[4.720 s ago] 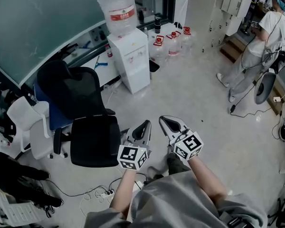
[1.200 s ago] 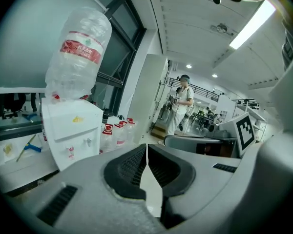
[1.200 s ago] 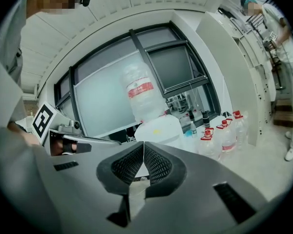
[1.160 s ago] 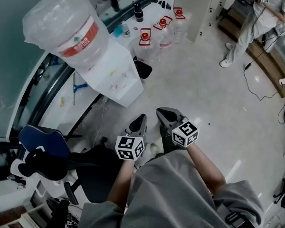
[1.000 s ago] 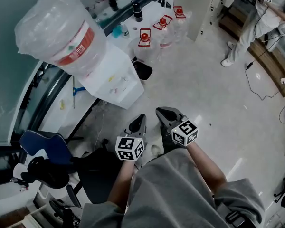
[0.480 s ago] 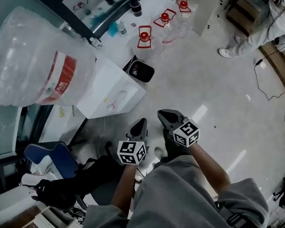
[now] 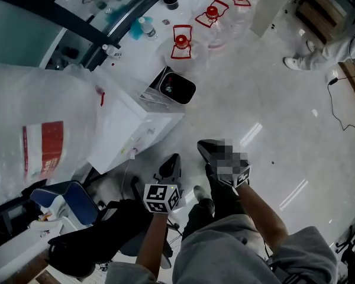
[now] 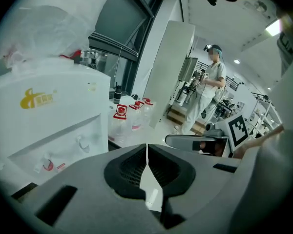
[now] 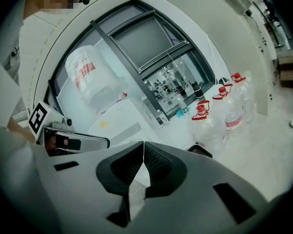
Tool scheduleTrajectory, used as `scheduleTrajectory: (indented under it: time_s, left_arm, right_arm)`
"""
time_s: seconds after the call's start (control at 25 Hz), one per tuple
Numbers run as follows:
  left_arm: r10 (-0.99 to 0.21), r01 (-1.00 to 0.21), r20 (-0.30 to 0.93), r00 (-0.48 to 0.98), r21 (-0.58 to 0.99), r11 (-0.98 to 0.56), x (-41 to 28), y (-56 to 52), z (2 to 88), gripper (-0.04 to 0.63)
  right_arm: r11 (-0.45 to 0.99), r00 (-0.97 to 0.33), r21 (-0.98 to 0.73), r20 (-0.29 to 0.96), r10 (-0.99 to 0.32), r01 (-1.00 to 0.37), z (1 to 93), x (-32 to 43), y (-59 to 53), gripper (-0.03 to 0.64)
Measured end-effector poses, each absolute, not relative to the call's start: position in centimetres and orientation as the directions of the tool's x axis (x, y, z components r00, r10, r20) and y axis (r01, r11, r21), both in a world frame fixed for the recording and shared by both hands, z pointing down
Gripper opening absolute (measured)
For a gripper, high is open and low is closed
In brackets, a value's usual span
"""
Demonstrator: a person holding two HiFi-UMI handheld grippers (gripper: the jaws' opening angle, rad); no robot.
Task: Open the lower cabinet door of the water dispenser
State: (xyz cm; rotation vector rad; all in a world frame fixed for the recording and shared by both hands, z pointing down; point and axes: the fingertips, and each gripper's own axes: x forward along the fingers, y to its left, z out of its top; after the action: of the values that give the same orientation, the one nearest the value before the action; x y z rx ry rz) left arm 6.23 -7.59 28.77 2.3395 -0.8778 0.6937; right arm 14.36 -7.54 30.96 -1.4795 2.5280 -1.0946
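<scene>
left fingers: left gripper (image 8: 147,152) jaws pressed together, nothing held
right fingers: right gripper (image 9: 143,151) jaws pressed together, empty
grippers: side by side in the air, just in front of the dispenser, not touching it
water dispenser (image 7: 133,126): white, left of the grippers, bottle (image 7: 35,138) on top
lower cabinet door: can't make out from these angles
floor beyond: red-capped jugs (image 7: 180,47), black bin (image 7: 176,89)
</scene>
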Motion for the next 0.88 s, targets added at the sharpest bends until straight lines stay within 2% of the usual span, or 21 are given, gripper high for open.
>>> scheduleTrajectory:
  time_s: [0.24, 0.88]
  left_arm:
    - [-0.427, -0.719, 0.667, 0.611, 0.241, -0.652, 7.5, -10.2, 34.3, 0.018]
    - [-0.449, -0.765, 0.682, 0.577, 0.259, -0.590, 6.8, -13.9, 47.1, 0.018]
  right_arm:
    - [0.343, -0.593, -0.588, 0.305, -0.745, -0.733, 37.7, 14.7, -10.9, 0.012]
    - [0.526, -0.684, -0.472, 0.272, -0.677, -0.708, 48.7, 12.6, -14.3, 0.012]
